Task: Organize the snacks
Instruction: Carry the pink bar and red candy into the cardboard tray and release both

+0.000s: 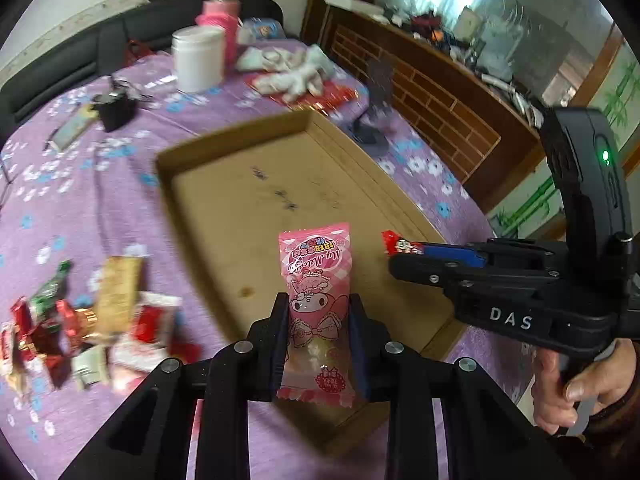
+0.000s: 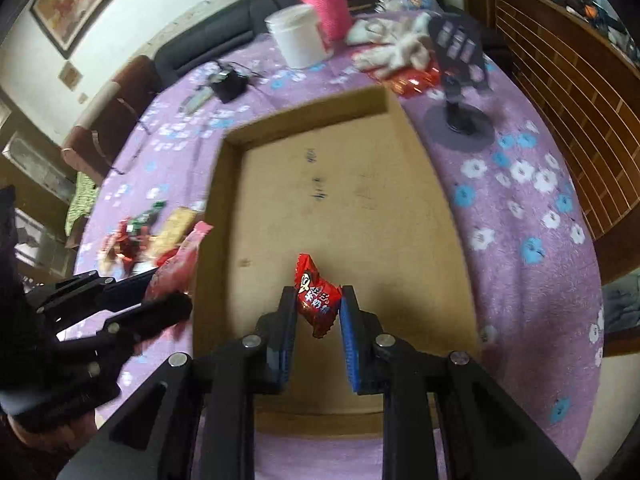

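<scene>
My left gripper [image 1: 319, 304] is shut on a pink cartoon-printed candy packet [image 1: 316, 280], held upright above the near part of a shallow cardboard tray [image 1: 360, 160]. My right gripper [image 2: 318, 300] is shut on a small red candy packet [image 2: 316, 296], hanging over the tray's [image 2: 432, 216] near end. In the left wrist view the right gripper [image 1: 394, 250] comes in from the right with the red packet [image 1: 396, 245] at its tip. In the right wrist view the left gripper [image 2: 172, 292] shows at the left with the pink packet [image 2: 180, 260]. A pile of loose snacks [image 1: 80, 320] lies left of the tray.
A purple flowered cloth [image 2: 520, 208] covers the table. Behind the tray stand a white jar [image 1: 198, 58], a pink-sleeved bottle [image 1: 220, 20], crumpled white wrappers [image 1: 288, 68], a small black device [image 1: 114, 106] and a black phone stand [image 2: 458, 120]. A wooden cabinet [image 1: 440, 96] rises to the right.
</scene>
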Action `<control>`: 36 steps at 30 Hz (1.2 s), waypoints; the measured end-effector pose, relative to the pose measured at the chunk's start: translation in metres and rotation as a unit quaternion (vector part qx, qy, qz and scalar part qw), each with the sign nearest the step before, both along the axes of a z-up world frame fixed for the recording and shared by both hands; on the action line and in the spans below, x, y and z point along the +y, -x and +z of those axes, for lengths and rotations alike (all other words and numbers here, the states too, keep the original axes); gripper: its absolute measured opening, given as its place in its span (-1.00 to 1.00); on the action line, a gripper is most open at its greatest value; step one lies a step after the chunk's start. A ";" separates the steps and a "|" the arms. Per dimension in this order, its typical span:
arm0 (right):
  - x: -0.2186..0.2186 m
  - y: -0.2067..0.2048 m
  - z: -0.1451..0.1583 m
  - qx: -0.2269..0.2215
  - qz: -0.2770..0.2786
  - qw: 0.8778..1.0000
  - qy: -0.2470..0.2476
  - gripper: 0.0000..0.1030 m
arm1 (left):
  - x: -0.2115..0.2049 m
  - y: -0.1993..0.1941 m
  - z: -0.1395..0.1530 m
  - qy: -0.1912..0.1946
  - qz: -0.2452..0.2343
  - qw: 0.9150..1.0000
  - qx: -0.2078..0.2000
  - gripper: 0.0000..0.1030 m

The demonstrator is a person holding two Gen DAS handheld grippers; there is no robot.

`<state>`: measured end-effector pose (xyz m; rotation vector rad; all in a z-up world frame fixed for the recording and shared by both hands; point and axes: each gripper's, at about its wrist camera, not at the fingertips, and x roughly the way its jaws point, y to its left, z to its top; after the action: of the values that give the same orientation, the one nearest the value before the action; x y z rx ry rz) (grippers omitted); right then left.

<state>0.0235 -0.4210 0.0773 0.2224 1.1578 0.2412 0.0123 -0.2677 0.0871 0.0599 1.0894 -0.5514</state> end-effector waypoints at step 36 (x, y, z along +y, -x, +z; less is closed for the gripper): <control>-0.016 -0.003 -0.034 0.051 -0.003 0.999 0.007 -0.22 | -0.030 0.002 -0.043 -0.015 -0.002 1.000 0.027 -0.32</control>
<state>0.0262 -0.4370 0.0433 0.2287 1.2596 0.2185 0.0108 -0.2980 0.0444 0.0737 1.1514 -0.5420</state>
